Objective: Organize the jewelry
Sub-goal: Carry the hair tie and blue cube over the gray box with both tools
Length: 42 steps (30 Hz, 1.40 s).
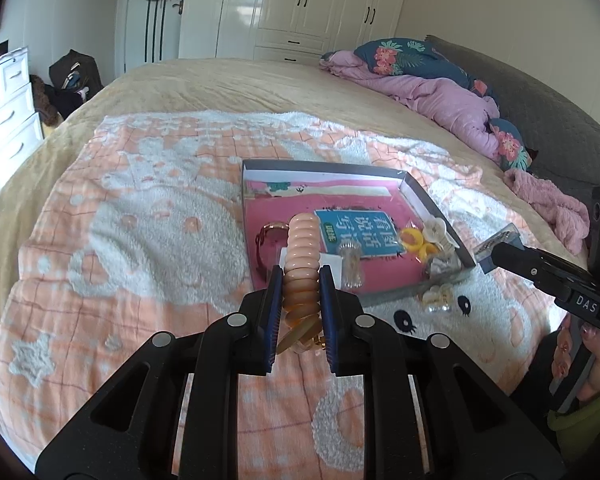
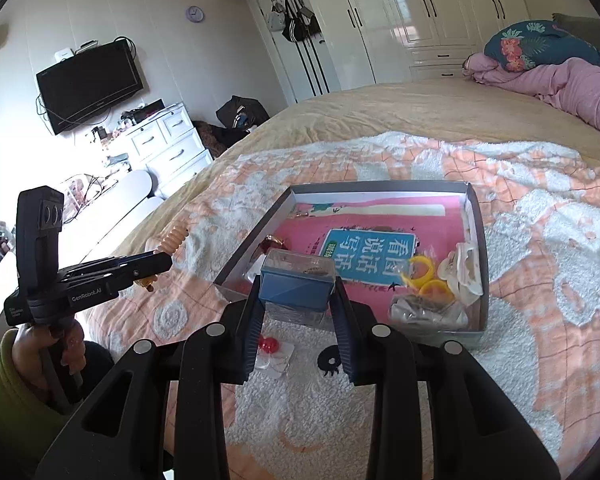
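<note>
Left gripper [image 1: 300, 280] at lower centre of the left wrist view, blue pads [image 1: 274, 308] clamped on a peach ribbed bracelet [image 1: 302, 256] that stands up between them, amber discs at its lower end. Same bracelet poking out past the left gripper's tip at mid-left of the right wrist view. Beyond it, at centre frame, a shallow grey tray [image 1: 432, 204] lying on the orange-and-white fleece blanket [image 1: 140, 220], floor covered by a pink booklet with a teal title panel [image 1: 356, 232]. Inside the tray: a reddish bangle [image 1: 266, 236] at its left edge, yellow rings [image 1: 414, 240] and pale shell-like pieces [image 1: 440, 232] toward its right side, a crumpled clear bag [image 2: 428, 312] in the lower right corner.

Right gripper [image 2: 298, 296] at lower centre of the right wrist view, closed on a small blue box with a clear lid [image 2: 296, 280], held just over the tray's near edge. Below it on the blanket, a red bead in a clear packet [image 2: 270, 348]. Small pale bits [image 1: 438, 296] on the blanket just outside the tray's near right corner.
</note>
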### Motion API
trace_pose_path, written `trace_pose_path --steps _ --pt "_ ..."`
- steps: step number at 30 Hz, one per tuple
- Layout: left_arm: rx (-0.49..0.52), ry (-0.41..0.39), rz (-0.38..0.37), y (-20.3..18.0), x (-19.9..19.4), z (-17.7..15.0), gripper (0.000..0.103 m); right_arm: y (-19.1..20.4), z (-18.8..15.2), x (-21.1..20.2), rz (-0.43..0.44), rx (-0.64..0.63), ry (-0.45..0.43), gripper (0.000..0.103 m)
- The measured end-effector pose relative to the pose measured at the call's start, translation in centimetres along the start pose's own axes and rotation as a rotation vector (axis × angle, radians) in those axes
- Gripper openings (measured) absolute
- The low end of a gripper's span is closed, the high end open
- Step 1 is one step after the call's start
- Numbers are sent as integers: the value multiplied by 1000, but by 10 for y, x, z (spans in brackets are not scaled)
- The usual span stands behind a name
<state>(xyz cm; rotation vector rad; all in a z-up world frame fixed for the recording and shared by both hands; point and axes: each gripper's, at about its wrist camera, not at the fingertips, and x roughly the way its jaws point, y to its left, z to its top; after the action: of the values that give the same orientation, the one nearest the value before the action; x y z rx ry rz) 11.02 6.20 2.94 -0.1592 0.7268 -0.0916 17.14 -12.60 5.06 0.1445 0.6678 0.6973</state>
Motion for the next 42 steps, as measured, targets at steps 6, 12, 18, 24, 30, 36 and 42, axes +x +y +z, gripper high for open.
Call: trace_pose_path --steps 6,12,18,24,30,36,42 --pt "-2 7 -15 0 11 15 11 -6 12 -3 -5 -3 -17 31" --pt "9 3 -36 -8 22 33 11 -14 32 -8 -17 -23 -36 31" --pt "34 -1 -45 -18 38 51 11 -27 55 -9 -40 -14 -58 31" --pt "47 25 -44 -20 66 58 11 -38 65 3 -49 -5 -54 31" --pt "44 74 -63 -19 101 53 11 -45 58 34 -44 -2 10 31" --pt "45 115 -78 -13 122 42 11 -41 36 67 -33 -2 85 31" --pt "45 160 -86 -12 139 36 11 -30 18 94 -27 -31 148 31"
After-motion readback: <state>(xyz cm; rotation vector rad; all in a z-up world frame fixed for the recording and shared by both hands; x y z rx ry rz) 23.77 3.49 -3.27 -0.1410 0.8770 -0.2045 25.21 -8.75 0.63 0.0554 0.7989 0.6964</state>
